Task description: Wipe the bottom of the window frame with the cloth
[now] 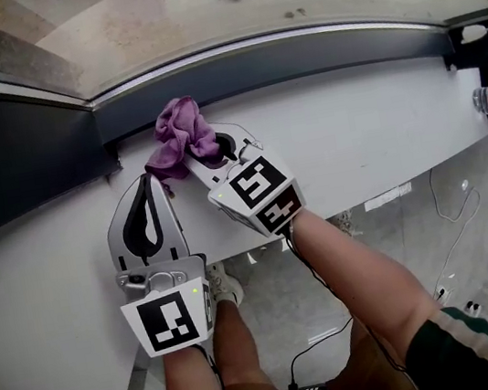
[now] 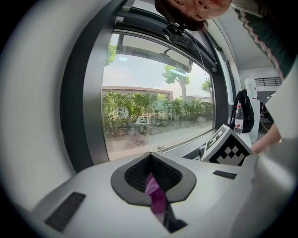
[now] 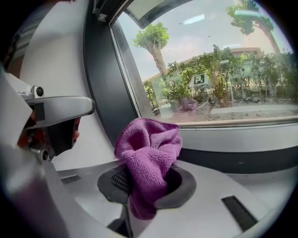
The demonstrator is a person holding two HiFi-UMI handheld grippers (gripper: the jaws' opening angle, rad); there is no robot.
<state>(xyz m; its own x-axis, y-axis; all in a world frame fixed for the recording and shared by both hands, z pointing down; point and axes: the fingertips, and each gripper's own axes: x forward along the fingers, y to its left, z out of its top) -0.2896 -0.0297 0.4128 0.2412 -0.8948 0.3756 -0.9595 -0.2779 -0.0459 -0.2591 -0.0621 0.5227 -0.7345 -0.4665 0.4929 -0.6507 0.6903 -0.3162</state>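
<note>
Purple cloth (image 1: 180, 135) sits bunched right by the bottom of the window frame (image 1: 294, 53). It looks soft, light and floppy, so grabbing deep into the bunch seems best. The right gripper (image 1: 215, 151) is clamped on it, and the left gripper (image 1: 151, 182) pinches a corner.

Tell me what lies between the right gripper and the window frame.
Only the purple cloth, clamped in the right gripper; the right gripper view shows it.
</note>
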